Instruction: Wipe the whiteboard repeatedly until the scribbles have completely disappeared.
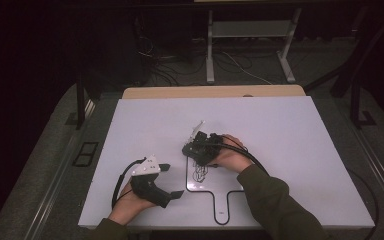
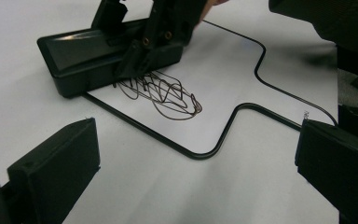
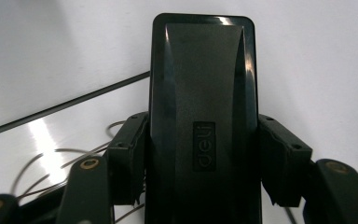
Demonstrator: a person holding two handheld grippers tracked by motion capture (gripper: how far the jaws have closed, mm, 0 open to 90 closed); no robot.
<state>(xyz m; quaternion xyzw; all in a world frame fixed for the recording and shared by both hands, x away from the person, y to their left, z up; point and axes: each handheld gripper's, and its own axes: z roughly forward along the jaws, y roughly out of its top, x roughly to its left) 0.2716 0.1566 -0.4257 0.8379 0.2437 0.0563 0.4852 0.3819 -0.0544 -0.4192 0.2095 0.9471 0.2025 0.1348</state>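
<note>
White table (image 1: 290,150), dark room. R claw (image 3: 196,163) clamped on black eraser (image 3: 200,93) over scribbled board (image 2: 223,88); L claw (image 2: 196,172) wide apart, holding nothing.

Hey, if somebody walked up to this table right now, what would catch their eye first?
Likely the dark scribble on the small white board with a handle, near the table's front edge. At the scribble's far end, the right gripper clamps a black eraser block resting on the board. The left gripper sits open to the left.
</note>
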